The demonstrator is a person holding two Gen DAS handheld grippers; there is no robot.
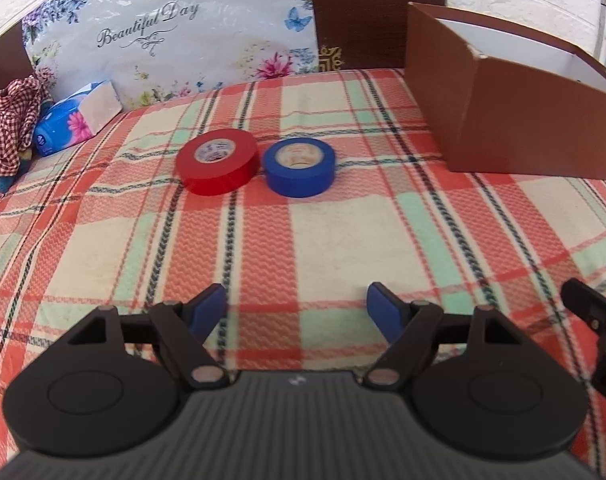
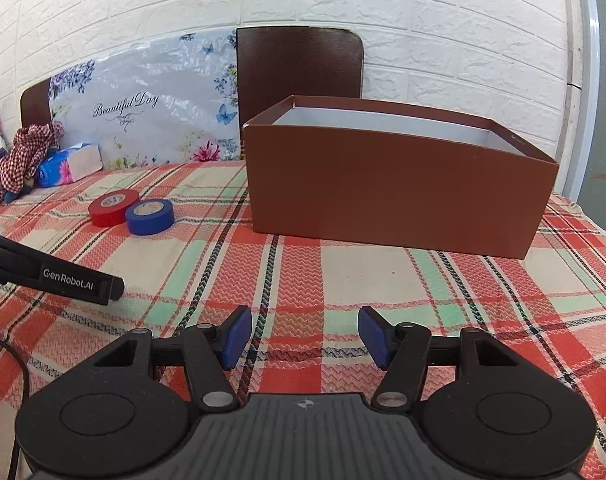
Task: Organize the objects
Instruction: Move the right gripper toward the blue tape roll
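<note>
The left gripper [image 1: 297,306] is hovering over the plaid tablecloth [image 1: 343,240] with its blue pads [image 1: 211,304] spread wide and nothing between them. The right gripper [image 2: 305,336] is likewise standing parted and empty above the cloth (its pads [image 2: 235,336] a little closer together). Ahead of the left gripper, the red tape roll [image 1: 218,161] and the blue tape roll [image 1: 299,167] are lying flat, side by side, just about touching. The brown cardboard box [image 2: 399,188] is sitting open-topped to their right, well apart. A tissue pack [image 1: 77,120] and a checked cloth [image 1: 9,120] are lying at the far left edge.
</note>
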